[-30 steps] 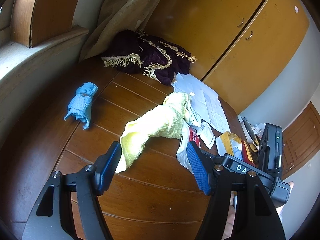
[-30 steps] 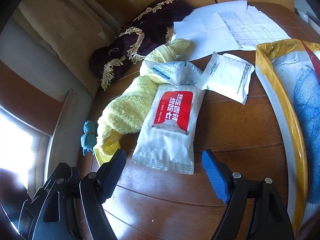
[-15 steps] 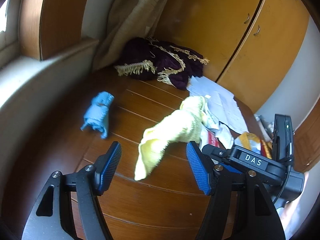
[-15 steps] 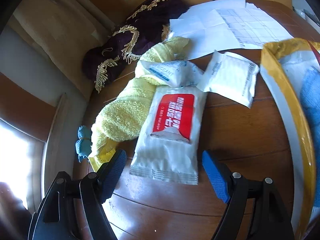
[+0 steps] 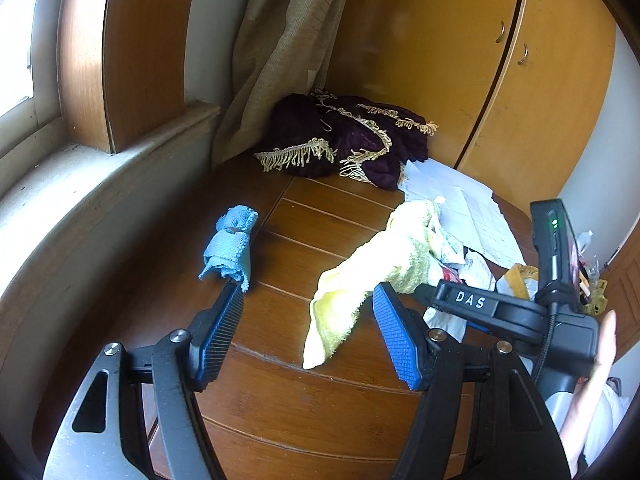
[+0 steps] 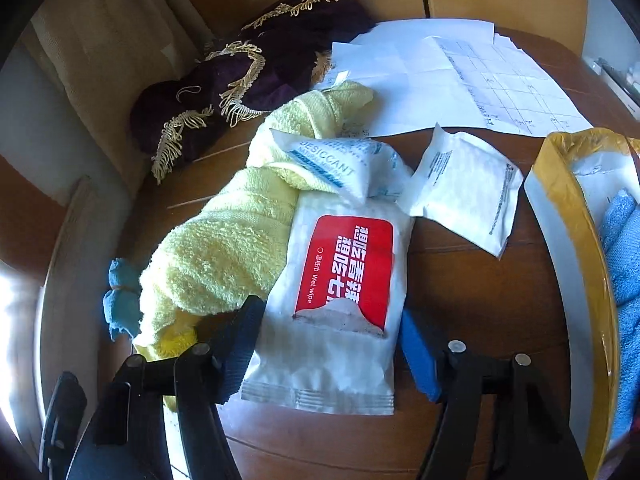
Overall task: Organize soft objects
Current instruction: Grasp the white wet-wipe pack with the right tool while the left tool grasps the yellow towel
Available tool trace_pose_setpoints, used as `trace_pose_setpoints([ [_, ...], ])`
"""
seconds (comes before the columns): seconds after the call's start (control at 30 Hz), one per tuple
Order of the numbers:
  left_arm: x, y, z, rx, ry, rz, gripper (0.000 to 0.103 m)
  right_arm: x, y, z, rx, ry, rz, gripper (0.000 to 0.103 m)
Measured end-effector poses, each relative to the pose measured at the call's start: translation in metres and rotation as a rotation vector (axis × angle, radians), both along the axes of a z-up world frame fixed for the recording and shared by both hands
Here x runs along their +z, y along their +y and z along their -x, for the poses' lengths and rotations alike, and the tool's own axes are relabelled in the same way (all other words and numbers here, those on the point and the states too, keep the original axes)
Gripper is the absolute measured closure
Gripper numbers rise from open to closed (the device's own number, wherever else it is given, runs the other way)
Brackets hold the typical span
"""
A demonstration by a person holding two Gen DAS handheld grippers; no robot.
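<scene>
The white wet-wipe packet with a red label (image 6: 336, 304) lay flat on the brown wooden bench (image 6: 460, 280), its long axis running straight ahead between the fingers of the right tongs (image 6: 326, 354), which stood wide open astride its near end, gripping nothing. The left tongs (image 5: 308, 336) hovered open and empty, short of the crumpled yellow terry towel (image 5: 384, 264).

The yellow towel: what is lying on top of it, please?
A white desiccant sachet lies on the yellow towel, and the wet wipe pack overlaps its near edge. How far the towel runs beneath them is covered.
</scene>
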State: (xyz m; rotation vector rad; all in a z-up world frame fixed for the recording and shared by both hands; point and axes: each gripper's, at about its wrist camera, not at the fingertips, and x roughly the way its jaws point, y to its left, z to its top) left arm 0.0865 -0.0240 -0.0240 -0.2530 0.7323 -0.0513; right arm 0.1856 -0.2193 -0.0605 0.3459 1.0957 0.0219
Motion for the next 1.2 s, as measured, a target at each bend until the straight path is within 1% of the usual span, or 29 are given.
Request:
trace_pose_setpoints([
  [0.03,0.002,0.0,0.0,-0.008,0.0,0.008,0.036,0.0,-0.002,0.002,0.0,0.003,-0.001,0.038],
  [0.07,0.003,-0.002,-0.001,-0.021,0.002,0.017,0.036,0.0,-0.003,0.005,0.0,0.004,0.002,0.041],
  [0.13,0.007,-0.006,-0.003,-0.051,0.004,0.023,0.036,0.002,-0.008,0.016,0.006,0.009,-0.007,0.043],
  [0.23,0.009,-0.022,-0.013,-0.113,0.004,0.006,0.036,0.003,-0.014,0.035,0.033,0.012,-0.03,0.044],
  [0.33,0.002,-0.041,-0.034,-0.18,0.04,-0.012,0.036,0.003,-0.022,0.055,0.061,0.008,-0.059,0.045],
  [0.43,-0.004,-0.064,-0.056,-0.217,0.049,-0.083,0.036,0.004,-0.028,0.076,0.091,-0.01,-0.091,0.045],
  [0.57,-0.004,-0.094,-0.087,-0.296,0.022,-0.179,0.036,0.003,-0.031,0.089,0.122,-0.045,-0.09,0.045],
  [0.63,-0.01,-0.102,-0.106,-0.298,-0.002,-0.229,0.036,0.004,-0.034,0.091,0.125,-0.058,-0.089,0.045],
  [0.67,-0.014,-0.103,-0.112,-0.306,0.009,-0.236,0.036,0.005,-0.035,0.092,0.119,-0.063,-0.084,0.045],
  [0.7,-0.023,-0.103,-0.12,-0.326,0.053,-0.232,0.036,0.007,-0.036,0.093,0.117,-0.074,-0.078,0.045],
  [0.77,-0.039,-0.103,-0.126,-0.385,0.157,-0.196,0.036,0.009,-0.037,0.096,0.112,-0.093,-0.054,0.045],
  [0.8,-0.043,-0.104,-0.123,-0.408,0.173,-0.192,0.036,0.01,-0.038,0.098,0.111,-0.097,-0.054,0.045],
  [0.83,-0.045,-0.105,-0.117,-0.422,0.167,-0.199,0.036,0.01,-0.039,0.099,0.117,-0.1,-0.062,0.045],
  [0.87,-0.046,-0.109,-0.11,-0.429,0.155,-0.231,0.036,0.01,-0.038,0.098,0.123,-0.101,-0.065,0.045],
  [0.9,-0.049,-0.116,-0.104,-0.438,0.154,-0.301,0.036,0.01,-0.038,0.099,0.125,-0.101,-0.064,0.045],
  [0.93,-0.053,-0.124,-0.099,-0.441,0.163,-0.387,0.036,0.01,-0.037,0.099,0.126,-0.103,-0.063,0.045],
  [0.97,-0.058,-0.128,-0.096,-0.441,0.174,-0.438,0.037,0.009,-0.037,0.1,0.13,-0.104,-0.063,0.045],
  [1.0,-0.062,-0.129,-0.096,-0.435,0.181,-0.457,0.036,0.009,-0.037,0.1,0.132,-0.101,-0.064,0.045],
  [1.03,-0.061,-0.127,-0.095,-0.418,0.163,-0.441,0.04,0.009,-0.037,0.1,0.131,-0.101,-0.069,0.045],
  [1.07,-0.06,-0.124,-0.099,-0.386,0.17,-0.419,0.045,0.008,-0.038,0.1,0.13,-0.1,-0.068,0.045],
  [1.1,-0.058,-0.121,-0.102,-0.378,0.179,-0.383,0.057,0.008,-0.039,0.101,0.128,-0.099,-0.068,0.045],
  [1.13,-0.056,-0.118,-0.105,-0.37,0.195,-0.352,0.061,0.007,-0.041,0.102,0.123,-0.098,-0.069,0.045],
  [1.17,-0.055,-0.115,-0.104,-0.362,0.201,-0.333,0.064,0.007,-0.041,0.102,0.12,-0.097,-0.071,0.045],
  [1.2,-0.053,-0.115,-0.101,-0.354,0.195,-0.335,0.066,0.007,-0.043,0.103,0.118,-0.097,-0.072,0.045],
])
